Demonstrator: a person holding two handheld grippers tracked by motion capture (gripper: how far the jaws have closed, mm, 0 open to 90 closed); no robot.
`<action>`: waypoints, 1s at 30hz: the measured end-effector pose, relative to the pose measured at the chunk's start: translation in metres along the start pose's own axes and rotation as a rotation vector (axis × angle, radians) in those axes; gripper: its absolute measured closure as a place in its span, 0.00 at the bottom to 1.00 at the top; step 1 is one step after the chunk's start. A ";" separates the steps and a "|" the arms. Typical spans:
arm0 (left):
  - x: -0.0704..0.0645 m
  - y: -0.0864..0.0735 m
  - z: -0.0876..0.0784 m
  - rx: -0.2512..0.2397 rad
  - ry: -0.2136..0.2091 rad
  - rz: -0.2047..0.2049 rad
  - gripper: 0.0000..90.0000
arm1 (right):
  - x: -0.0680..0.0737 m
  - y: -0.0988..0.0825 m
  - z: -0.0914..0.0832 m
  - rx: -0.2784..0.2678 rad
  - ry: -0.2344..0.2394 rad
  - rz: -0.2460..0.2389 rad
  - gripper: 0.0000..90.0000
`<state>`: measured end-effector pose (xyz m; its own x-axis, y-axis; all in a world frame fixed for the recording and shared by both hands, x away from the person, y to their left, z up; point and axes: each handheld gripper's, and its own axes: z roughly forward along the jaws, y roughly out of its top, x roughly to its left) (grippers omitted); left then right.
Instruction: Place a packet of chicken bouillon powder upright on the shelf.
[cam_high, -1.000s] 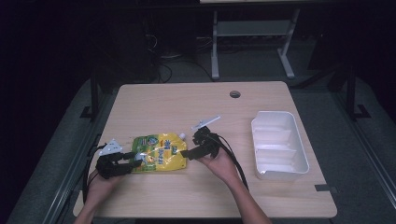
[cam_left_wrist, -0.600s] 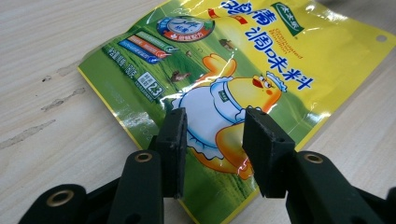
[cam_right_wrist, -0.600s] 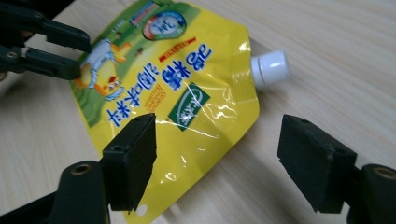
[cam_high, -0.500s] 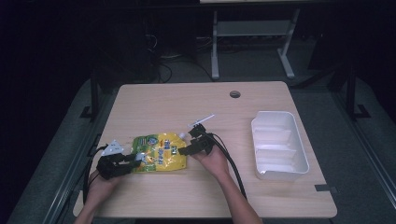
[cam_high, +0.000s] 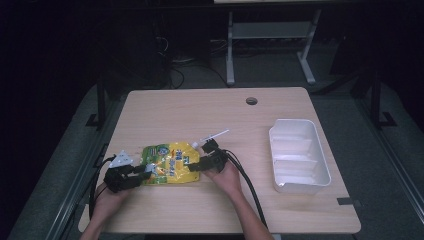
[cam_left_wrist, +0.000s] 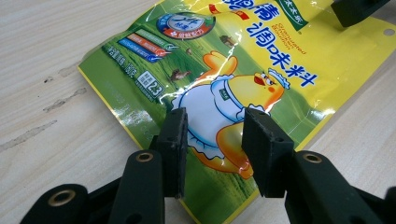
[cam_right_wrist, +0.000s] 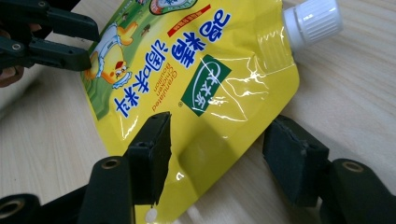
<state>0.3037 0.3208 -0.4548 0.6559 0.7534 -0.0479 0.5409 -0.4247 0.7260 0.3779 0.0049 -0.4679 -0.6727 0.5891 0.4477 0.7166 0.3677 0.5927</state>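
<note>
Below, from the high view, a yellow-and-green spouted pouch (cam_high: 167, 163) lies flat on the wooden table (cam_high: 200, 115), its long axis running left to right between the two hands; a white tray (cam_high: 299, 155) sits well apart at the right. The left gripper (cam_high: 145, 169) meets the pouch's left end, the right gripper (cam_high: 196, 166) its right end, both equally close. From the left gripper view, the two black pads (cam_left_wrist: 173, 140) stand partly open above the pouch's (cam_left_wrist: 224, 84) green bottom end, pressing nothing. From the right gripper view, the jaws have just been closing and straddle the pouch's (cam_right_wrist: 201, 93) yellow corner, one pad (cam_right_wrist: 156, 144) on the film, the other just off its edge; the white cap (cam_right_wrist: 312, 21) points away beyond.
</note>
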 end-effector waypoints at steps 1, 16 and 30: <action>0.000 0.000 0.000 0.000 0.000 0.000 0.67 | 0.000 0.000 0.000 0.000 0.000 0.000 0.47; 0.003 -0.001 0.000 -0.005 -0.014 -0.033 0.67 | -0.001 -0.005 -0.005 -0.140 0.118 0.104 0.79; 0.002 0.000 -0.002 -0.014 -0.008 -0.020 0.66 | 0.005 -0.002 -0.002 -0.172 0.150 0.076 0.94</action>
<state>0.3044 0.3234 -0.4537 0.6491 0.7576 -0.0684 0.5467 -0.4021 0.7345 0.3726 0.0055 -0.4650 -0.6469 0.4925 0.5822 0.7329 0.1908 0.6530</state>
